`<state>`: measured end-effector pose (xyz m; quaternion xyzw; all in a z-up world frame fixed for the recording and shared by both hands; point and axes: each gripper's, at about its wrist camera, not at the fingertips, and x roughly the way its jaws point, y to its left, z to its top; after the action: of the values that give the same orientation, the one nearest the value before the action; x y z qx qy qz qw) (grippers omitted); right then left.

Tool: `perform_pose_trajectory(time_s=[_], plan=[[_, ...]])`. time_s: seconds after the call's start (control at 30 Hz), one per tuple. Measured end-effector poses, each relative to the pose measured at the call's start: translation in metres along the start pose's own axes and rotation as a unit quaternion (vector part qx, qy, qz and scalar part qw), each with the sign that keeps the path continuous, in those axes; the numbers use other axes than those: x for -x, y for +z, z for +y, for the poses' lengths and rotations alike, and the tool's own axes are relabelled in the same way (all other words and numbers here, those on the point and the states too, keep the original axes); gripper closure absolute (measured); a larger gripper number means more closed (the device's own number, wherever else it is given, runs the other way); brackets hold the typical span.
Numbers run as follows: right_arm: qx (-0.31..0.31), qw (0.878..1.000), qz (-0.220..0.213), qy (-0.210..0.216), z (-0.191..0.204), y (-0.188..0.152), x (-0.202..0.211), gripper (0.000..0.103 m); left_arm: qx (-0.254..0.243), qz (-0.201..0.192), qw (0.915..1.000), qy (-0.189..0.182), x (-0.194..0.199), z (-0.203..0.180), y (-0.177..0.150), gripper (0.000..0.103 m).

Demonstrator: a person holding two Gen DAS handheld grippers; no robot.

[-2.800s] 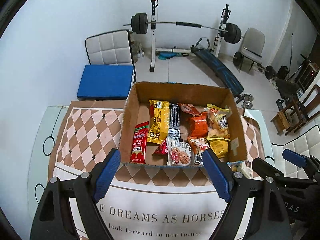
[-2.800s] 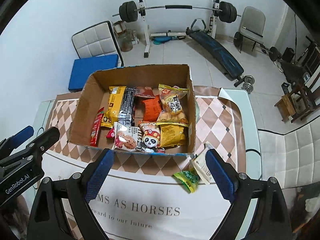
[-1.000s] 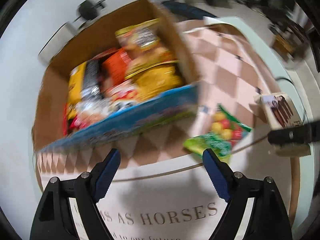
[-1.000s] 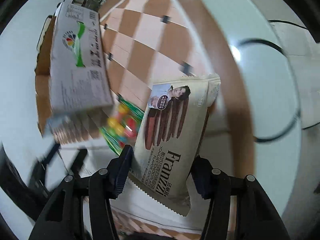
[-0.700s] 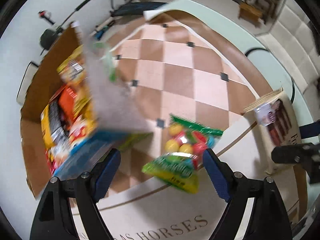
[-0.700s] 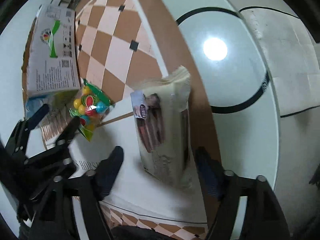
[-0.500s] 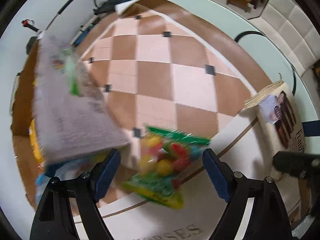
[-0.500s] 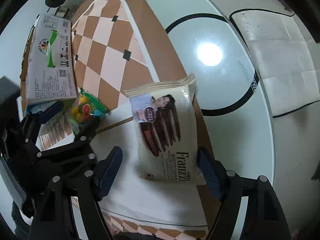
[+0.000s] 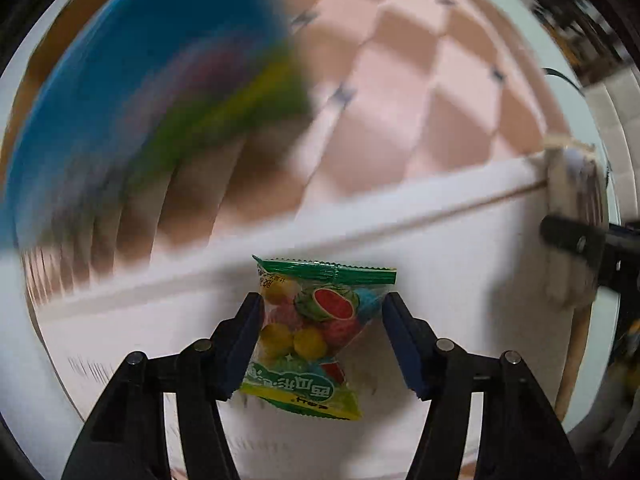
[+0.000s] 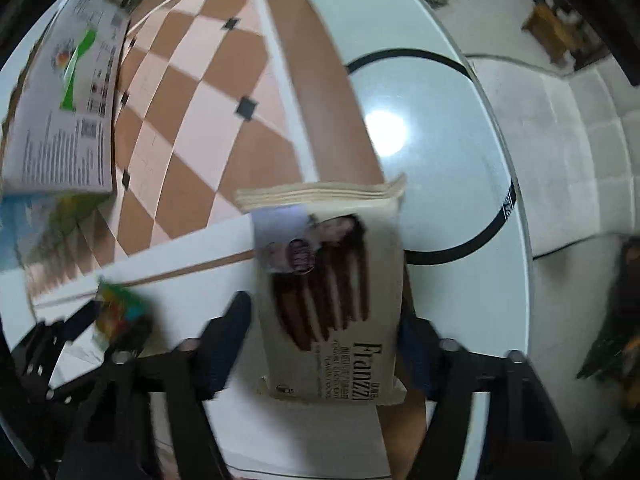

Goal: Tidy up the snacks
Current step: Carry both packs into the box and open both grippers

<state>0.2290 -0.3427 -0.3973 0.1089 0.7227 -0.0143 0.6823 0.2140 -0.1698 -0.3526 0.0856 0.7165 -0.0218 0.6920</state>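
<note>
**A:** What does the right wrist view show that the left one misses?

**B:** The surface (image 10: 460, 152) itself: pale, glossy, round-edged, with a black ring drawn on it and a bright glare spot. The left wrist view hardly shows it. The cloth (image 10: 192, 120) fills that view instead, with soft tan and pink diamonds at the far end and plain white nearer the camera.

**A:** And the box (image 10: 60, 120)?

**B:** It's cardboard. The right view shows a white printed side with a green mark and small black print. The left view only gives a blue and green smear.

**A:** Where's the cookie pack (image 10: 332, 280)?

**B:** It's flat and rectangular in a matte cream wrapper, with dark sticks printed on it and a crimped end. It lies across the cloth's edge, between the fingers of the right tongs (image 10: 324, 332), which have just been closing. The far finger touches it and the near one looks a sliver off. With the blur I can't tell if they're squeezing it. The left view shows it only edge-on, far to the right.

**A:** And the candy bag (image 9: 316, 320)?

**B:** It's small, shiny and crinkly, with a green serrated top and round fruit shapes. It sits over the white part of the cloth. The left tongs (image 9: 322, 340) have just been closing and are pinching its sides. The right view shows it only as a blurred, colourful scrap.
</note>
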Motion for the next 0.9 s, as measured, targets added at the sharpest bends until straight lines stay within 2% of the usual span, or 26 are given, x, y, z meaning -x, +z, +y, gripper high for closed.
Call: perform_pose_trajectory(time_s=[0.13,0.27,0.4,0.53,0.77,0.9], plan=[[0.047,0.999,0.017,-0.002,0.032,-0.020,-0.006,0.041,0.062,0.028,0.9974,-0.024,-0.008,0.039,-0.032,0.044],[0.099,0.994,0.045,0.004,0.064,-0.050,-0.015,0.041,0.080,0.033,0.9959,-0.027,-0.015,0.062,-0.052,0.042],[0.130,0.990,0.061,0.004,0.089,-0.074,-0.022,0.040,0.083,0.034,0.9951,-0.043,-0.020,0.075,-0.056,0.041],[0.123,0.990,0.068,0.001,0.096,-0.078,-0.024,0.036,0.086,0.046,0.9929,-0.069,-0.027,0.078,-0.042,0.040],[0.084,0.992,0.097,0.016,0.088,-0.080,-0.026,0.034,0.098,0.079,0.9829,-0.134,-0.039,0.114,-0.043,0.040],[0.064,0.993,0.103,0.014,0.082,-0.083,-0.026,0.033,0.084,0.094,0.9836,-0.129,-0.051,0.117,-0.058,0.040]])
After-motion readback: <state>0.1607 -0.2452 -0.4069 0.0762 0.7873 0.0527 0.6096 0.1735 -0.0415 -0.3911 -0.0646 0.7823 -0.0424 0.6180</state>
